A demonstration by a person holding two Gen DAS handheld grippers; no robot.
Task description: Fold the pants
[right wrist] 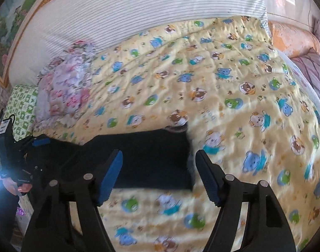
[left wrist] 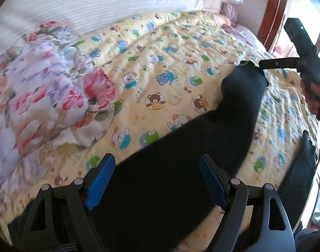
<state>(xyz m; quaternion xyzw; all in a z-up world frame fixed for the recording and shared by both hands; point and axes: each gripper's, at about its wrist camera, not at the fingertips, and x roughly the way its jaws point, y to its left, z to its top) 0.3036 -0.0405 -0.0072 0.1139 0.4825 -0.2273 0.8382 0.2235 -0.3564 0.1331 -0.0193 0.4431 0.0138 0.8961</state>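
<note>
Black pants (left wrist: 202, 147) lie stretched across a yellow bear-print quilt (left wrist: 160, 52), running from the near centre to a leg end at the upper right. My left gripper (left wrist: 158, 180) hovers open over their near part, blue pads wide apart and nothing pressed between them. In the right wrist view the pants (right wrist: 151, 157) lie flat with the leg end at the right. My right gripper (right wrist: 160, 176) stands open just above that leg end, its pads clear of the cloth. Each gripper also shows in the other's view, held by a hand (left wrist: 313, 98).
A crumpled floral blanket (left wrist: 44, 88) is heaped on the left of the bed. A white striped cover (right wrist: 128, 21) runs along the far side. Purple pillows (right wrist: 311, 73) and a wooden bed frame (left wrist: 273, 10) are at the far right. A green patterned cloth (right wrist: 23, 105) lies far left.
</note>
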